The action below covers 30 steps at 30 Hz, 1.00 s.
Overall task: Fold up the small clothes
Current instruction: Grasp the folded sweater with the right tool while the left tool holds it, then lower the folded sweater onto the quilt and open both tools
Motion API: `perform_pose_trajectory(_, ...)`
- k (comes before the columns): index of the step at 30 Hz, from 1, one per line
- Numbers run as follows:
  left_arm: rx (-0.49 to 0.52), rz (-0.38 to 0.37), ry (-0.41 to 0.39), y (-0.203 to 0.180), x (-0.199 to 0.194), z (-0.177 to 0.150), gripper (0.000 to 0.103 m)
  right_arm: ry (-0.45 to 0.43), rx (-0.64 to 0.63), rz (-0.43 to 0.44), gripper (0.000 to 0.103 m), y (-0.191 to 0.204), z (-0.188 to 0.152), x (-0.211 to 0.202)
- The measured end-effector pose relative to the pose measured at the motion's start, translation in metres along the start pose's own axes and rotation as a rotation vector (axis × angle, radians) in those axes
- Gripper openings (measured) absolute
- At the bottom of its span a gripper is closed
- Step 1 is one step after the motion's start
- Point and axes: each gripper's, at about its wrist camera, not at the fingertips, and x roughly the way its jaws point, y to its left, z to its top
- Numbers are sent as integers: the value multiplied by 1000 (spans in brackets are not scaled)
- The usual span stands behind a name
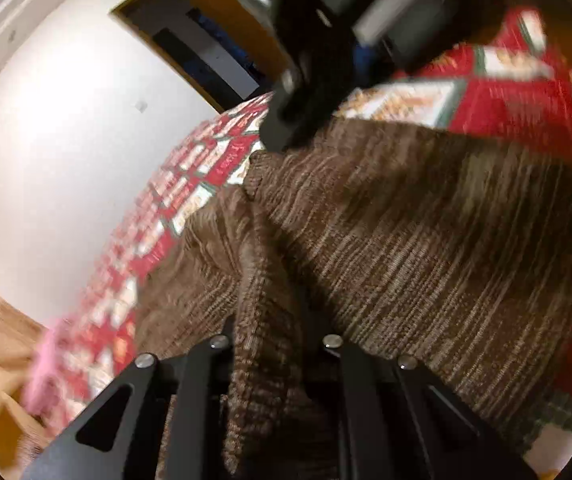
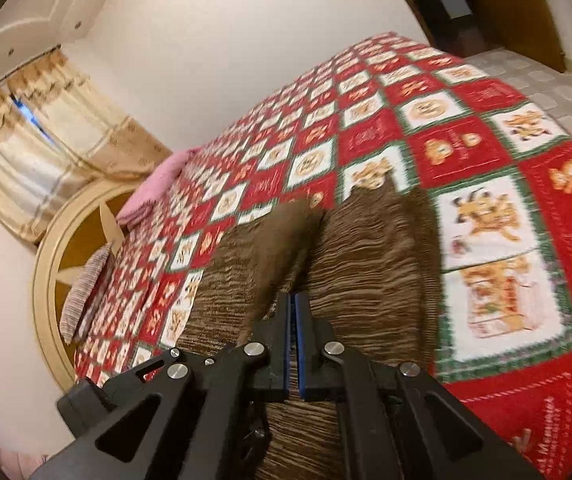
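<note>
Brown knit garment [image 1: 385, 220], far edge blurred

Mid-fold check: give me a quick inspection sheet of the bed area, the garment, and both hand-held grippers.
Surface: red, white and green patchwork bedspread.
Job's things: brown knit garment spread on it, partly bunched.
Clutter: pink cloth and striped cushion near the headboard.
Grippers: left hand-held gripper shut on a garment fold; right hand-held gripper slightly apart, nothing between its fingertips.
Cables: nothing seen.
Surroundings: white wall, curtains.
</note>
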Motion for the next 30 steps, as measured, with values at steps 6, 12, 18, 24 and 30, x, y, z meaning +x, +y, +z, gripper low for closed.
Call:
perform_pose_trajectory(6, -331, -270, -19, 58, 12, -20, 15, 11, 134, 105, 83, -8, 0, 30)
perform_pose_trajectory(12, -331, -276, -13, 59, 9, -14, 21, 97, 101, 128, 80, 2, 23, 70)
perform_pose_trajectory(18, -488, -367, -26, 85, 8, -27, 18, 111, 23, 38, 12, 5, 22, 86)
perform_pose_trajectory(24, -599, -407, -40, 85, 4, -21, 16, 36, -75, 11, 8, 17, 36, 53)
perform_pose_trajectory(30, -608, -453, -68, 60, -20, 13, 16, 20, -167, -48, 7, 12, 48, 23)
